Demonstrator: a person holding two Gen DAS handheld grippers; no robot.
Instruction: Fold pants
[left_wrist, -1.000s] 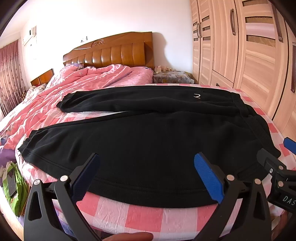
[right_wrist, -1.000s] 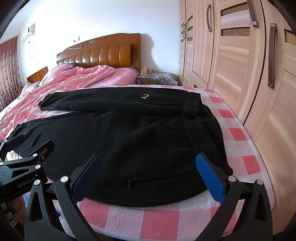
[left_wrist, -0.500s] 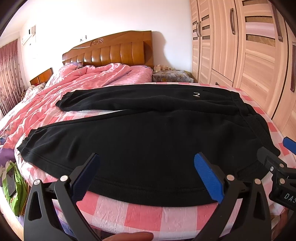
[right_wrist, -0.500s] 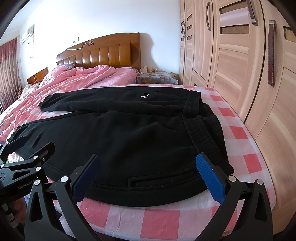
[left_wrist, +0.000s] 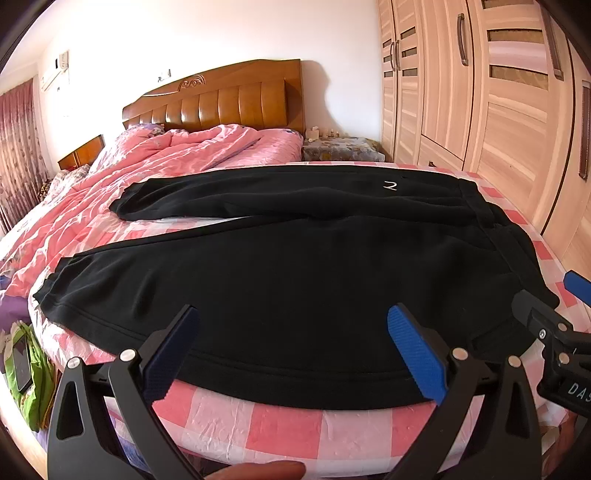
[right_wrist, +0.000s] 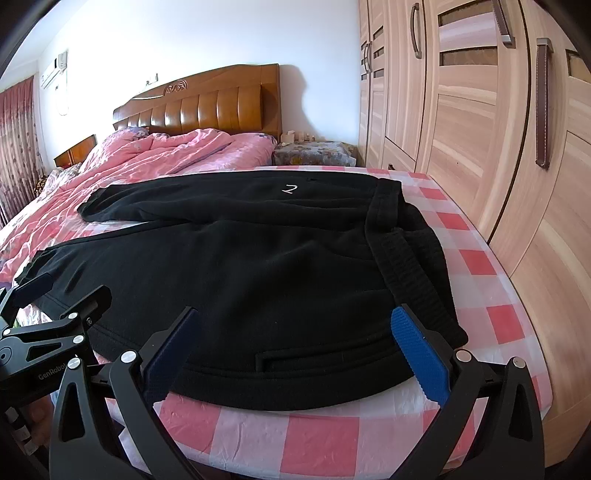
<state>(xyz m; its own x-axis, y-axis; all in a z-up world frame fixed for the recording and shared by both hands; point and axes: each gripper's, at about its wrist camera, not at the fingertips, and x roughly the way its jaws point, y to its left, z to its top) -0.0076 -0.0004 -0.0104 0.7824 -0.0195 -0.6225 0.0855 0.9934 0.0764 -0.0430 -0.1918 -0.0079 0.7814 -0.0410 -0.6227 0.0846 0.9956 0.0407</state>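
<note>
Pants: black pants (left_wrist: 295, 288) lie spread flat across the foot of the bed (left_wrist: 258, 417), waistband (right_wrist: 402, 258) toward the wardrobe side, the two legs running off to the left and slightly splayed, a strip of sheet showing between them.
Near leg: its long outer seam runs along the bed's front edge, just ahead of both tools.
Far leg: lies beyond, its cuff (left_wrist: 122, 208) resting near the pink quilt (left_wrist: 166, 155).
Left tongs: left tongs (left_wrist: 295, 354) are spread wide and hold nothing, hovering over the near seam around mid-leg.
Right tongs: right tongs (right_wrist: 295, 354) are likewise wide apart and empty, poised over the near seam by the hip, next to a small pocket slit (right_wrist: 306, 360).
Step in hand: probably the first fold, leg over leg (no fold is made yet).
Doing it well: I would pinch the near seam at both spots together, taking both layers of cloth and not the checked sheet (right_wrist: 332, 435) underneath, then lift evenly and carry the near leg over onto the far one so seams and cuffs match.
Risk: thick soft fabric may sag between the two grips; the splayed legs may need squaring up.
Surroundings: wooden headboard (left_wrist: 218, 99) at the far end, wardrobe (right_wrist: 498, 129) close on the right.
</note>
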